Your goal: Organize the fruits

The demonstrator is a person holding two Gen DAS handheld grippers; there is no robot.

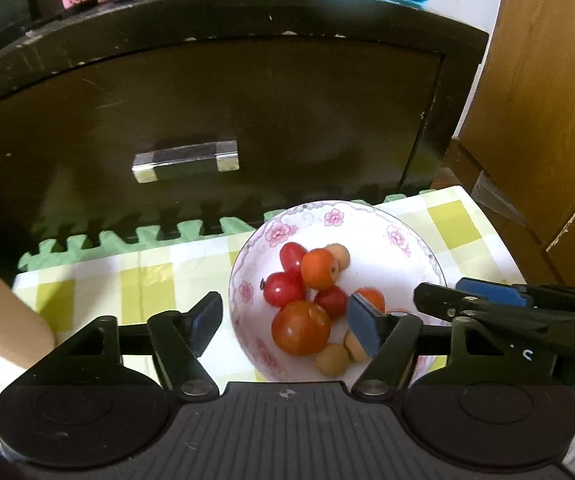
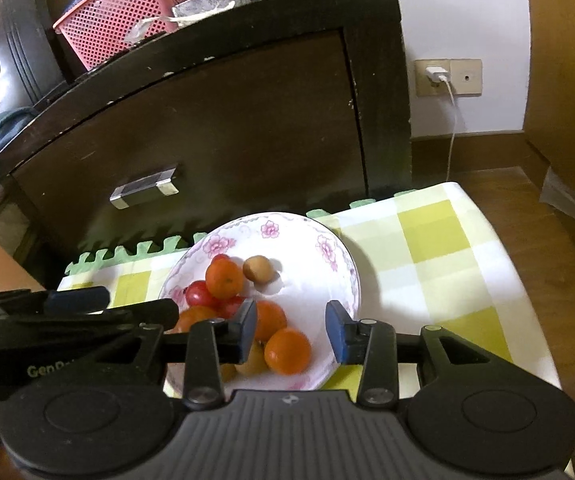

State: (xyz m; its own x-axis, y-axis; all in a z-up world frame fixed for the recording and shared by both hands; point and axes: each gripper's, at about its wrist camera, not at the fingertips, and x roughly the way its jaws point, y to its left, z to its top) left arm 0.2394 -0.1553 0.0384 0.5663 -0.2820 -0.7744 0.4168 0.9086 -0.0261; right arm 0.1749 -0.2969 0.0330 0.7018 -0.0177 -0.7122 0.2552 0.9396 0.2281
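At the far left a tan cardboard-like tube [image 1: 3, 312] leans over the checked cloth [image 1: 143, 280]; I cannot tell what it is. The left gripper [image 1: 283, 322] hovers over the bowl [image 1: 367, 216] with jaws spread and nothing between them; the right gripper [image 2: 291, 330] hangs beside it over the bowl's right half, jaws likewise spread and empty. All the fruit lies heaped in the bowl: glossy red tomatoes [image 1: 283, 289], a larger orange-red one [image 1: 300, 327], matte orange rounds [image 2: 287, 351], and dull tan, rough-skinned small fruits [image 2: 258, 269]. This fits either sorting yet to come or fruit already gathered; any pick needs a soft, centred pinch, since the round skins would likely roll or slip. The bowl is smooth glazed china with pink flowers.
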